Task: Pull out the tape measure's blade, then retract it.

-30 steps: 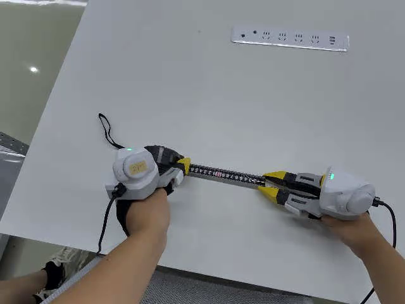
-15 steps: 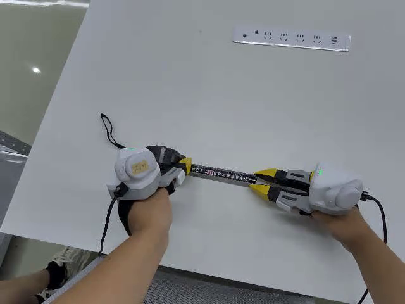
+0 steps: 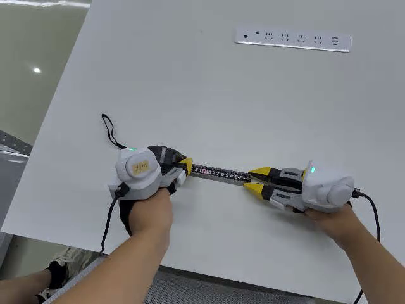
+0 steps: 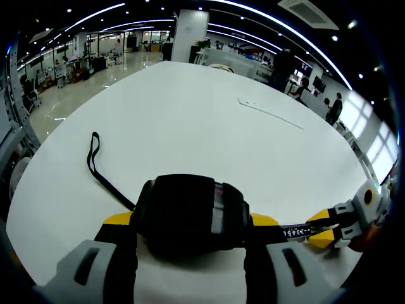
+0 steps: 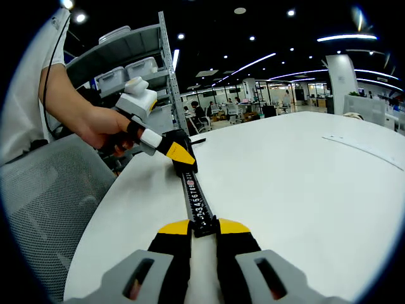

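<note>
Black tape measure sits near the table's left edge, clenched by the left gripper. Right gripper pinches the blade tip. Thin, springy steel, likely slippery, so grip its end.

Right gripper sits closer to the tape measure case than 1 s ago. It slides left over the table with its jaws pinched on the blade. The exposed blade between case and gripper gets shorter frame by frame. The person's right hand moves in with it.
</note>
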Demonstrator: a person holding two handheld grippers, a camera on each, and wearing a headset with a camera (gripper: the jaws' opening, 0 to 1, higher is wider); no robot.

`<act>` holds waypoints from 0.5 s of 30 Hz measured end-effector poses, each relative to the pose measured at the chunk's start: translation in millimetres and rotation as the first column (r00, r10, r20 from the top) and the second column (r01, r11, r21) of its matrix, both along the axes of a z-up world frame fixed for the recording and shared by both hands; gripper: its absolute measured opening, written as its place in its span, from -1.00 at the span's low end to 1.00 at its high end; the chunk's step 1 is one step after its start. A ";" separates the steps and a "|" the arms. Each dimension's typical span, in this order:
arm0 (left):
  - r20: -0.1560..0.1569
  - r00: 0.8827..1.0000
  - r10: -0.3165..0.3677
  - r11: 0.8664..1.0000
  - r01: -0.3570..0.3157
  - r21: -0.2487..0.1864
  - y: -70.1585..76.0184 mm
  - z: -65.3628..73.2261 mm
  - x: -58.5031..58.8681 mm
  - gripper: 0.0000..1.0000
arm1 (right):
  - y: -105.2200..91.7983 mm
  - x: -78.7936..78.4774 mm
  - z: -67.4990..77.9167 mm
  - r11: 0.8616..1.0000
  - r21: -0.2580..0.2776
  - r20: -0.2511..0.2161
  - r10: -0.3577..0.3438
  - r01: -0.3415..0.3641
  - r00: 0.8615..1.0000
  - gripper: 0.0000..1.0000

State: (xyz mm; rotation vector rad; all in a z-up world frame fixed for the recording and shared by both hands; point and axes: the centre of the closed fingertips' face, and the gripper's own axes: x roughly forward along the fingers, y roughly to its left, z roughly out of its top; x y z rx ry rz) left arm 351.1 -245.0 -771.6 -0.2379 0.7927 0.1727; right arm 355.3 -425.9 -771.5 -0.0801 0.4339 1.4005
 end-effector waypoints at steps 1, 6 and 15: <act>0.001 1.000 0.001 1.000 -0.001 -0.001 0.2 0.0 0.2 0.32 | 1.6 -0.1 0.0 1.000 0.000 -0.001 0.001 -0.001 1.000 -0.73; 0.002 1.000 0.002 1.000 -0.002 0.000 0.4 -0.2 0.4 0.32 | 5.9 -0.3 0.0 1.000 0.001 0.001 0.004 -0.004 1.000 -0.73; 0.001 1.000 0.001 1.000 -0.001 0.001 0.3 -0.2 0.1 0.32 | 13.1 -0.7 -0.5 1.000 0.003 0.000 0.015 -0.015 1.000 -0.73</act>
